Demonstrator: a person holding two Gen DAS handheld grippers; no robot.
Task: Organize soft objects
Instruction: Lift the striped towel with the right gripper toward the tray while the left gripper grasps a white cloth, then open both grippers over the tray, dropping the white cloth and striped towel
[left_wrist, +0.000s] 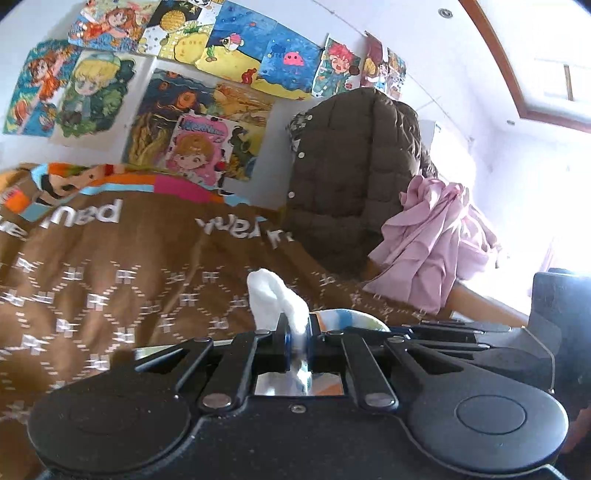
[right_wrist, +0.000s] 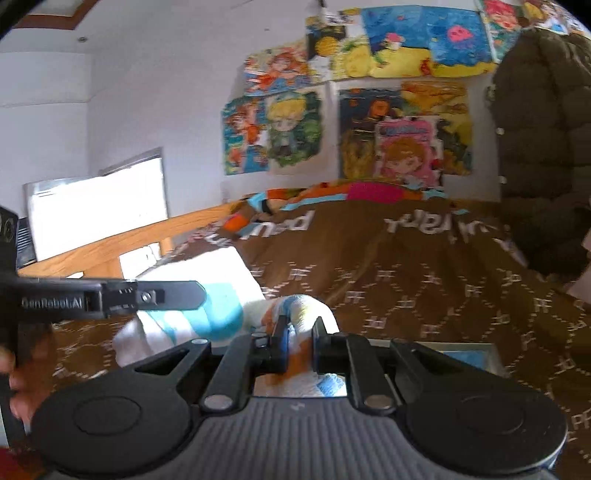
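A white soft cloth with blue, orange and yellow patches (right_wrist: 221, 314) lies on the brown patterned bedspread (right_wrist: 406, 266). My left gripper (left_wrist: 298, 332) is shut on a white fold of this cloth (left_wrist: 269, 295), which sticks up between the jaws. My right gripper (right_wrist: 300, 332) is shut on a bunched, coloured part of the same cloth (right_wrist: 306, 306). In the right wrist view the left gripper's black body (right_wrist: 110, 295) reaches in from the left, over the cloth's blue and white part.
A dark brown quilted jacket (left_wrist: 347, 173) and a pink garment (left_wrist: 436, 240) hang at the bed's right end. Colourful drawings (left_wrist: 177, 92) cover the wall behind. A wooden bed rail (right_wrist: 122, 240) runs along the left side. A hand (right_wrist: 18, 398) shows at the lower left.
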